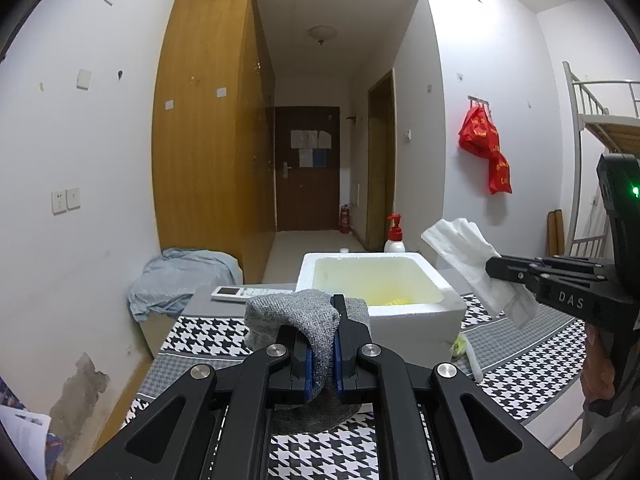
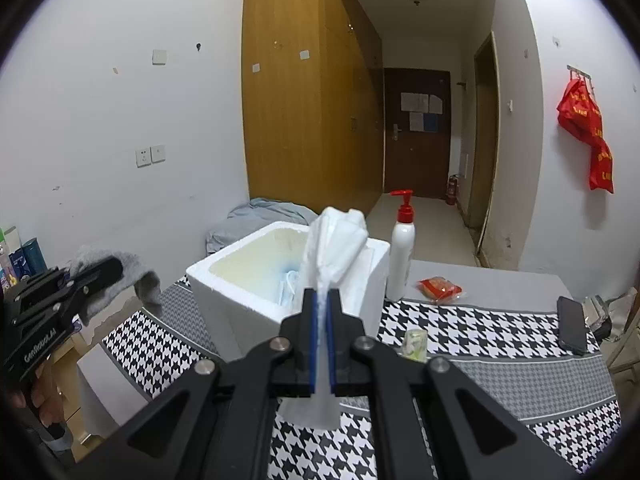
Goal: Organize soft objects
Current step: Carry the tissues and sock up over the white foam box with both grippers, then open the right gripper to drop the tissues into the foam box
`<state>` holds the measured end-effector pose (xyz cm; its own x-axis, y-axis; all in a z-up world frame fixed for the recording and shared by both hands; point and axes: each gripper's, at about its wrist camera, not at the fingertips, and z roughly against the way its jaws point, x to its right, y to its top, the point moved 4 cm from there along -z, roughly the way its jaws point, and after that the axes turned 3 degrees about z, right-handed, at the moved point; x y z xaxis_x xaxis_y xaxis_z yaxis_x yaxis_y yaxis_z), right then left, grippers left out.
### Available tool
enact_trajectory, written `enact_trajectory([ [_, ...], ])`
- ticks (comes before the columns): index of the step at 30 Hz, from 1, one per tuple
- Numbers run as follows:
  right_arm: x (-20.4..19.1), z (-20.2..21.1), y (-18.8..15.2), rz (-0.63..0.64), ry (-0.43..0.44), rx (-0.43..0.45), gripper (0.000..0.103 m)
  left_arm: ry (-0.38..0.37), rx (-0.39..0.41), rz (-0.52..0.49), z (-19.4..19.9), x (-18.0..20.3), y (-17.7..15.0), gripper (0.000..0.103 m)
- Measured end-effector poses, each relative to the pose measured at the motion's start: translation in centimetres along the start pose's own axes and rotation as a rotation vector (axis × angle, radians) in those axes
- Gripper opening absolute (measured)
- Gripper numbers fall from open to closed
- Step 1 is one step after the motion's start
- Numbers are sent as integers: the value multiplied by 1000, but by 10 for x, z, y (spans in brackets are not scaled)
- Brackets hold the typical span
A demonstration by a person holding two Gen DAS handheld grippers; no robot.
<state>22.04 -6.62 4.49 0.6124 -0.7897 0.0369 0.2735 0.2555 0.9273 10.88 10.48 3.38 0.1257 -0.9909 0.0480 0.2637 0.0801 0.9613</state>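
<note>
Two soft things are in the air, not yet stowed: the left tool (image 1: 324,344) pinches a grey sock (image 1: 296,316) and the right tool (image 2: 322,336) pinches a white cloth (image 2: 336,240), both just short of the foam box (image 2: 240,280) on the bench (image 2: 500,340). Inside the box a pale blue item (image 2: 289,285) and something yellow (image 1: 390,300) already lie, so I judge the job partly done, with these two drops left.

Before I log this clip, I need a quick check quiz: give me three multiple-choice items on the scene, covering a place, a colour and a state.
1. Where does the pump bottle stand?
A. beside the foam box
B. inside it
C. on the floor

2. What colour is the cloth in the left tool?
A. red
B. grey
C. blue

3. How is the right tool?
A. wide open
B. empty
C. shut on the white tissue

Key: 1 A, it stands on the table right of the box; 2 B, grey knit; 3 C, pads pinch it.
</note>
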Motion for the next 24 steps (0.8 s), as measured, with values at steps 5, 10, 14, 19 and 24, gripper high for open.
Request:
enact_trajectory([
  [5,-4,-10,8,17,6,0,6,7,-11,19,-7,-6,-1,8],
  [10,-6,-21,16,15,25,-1,6,8,-18,26,-12,-8,-2,8],
  [14,-9,-28,25,26,34,14,6,9,-22,28,-15,-11,-2,8],
  [19,-10,-41,26,24,45,-3,6,16,-30,46,-21,-16,-2,8],
  [24,-11,-50,26,25,38,-8,6,11,-38,52,-25,-17,-4,8],
])
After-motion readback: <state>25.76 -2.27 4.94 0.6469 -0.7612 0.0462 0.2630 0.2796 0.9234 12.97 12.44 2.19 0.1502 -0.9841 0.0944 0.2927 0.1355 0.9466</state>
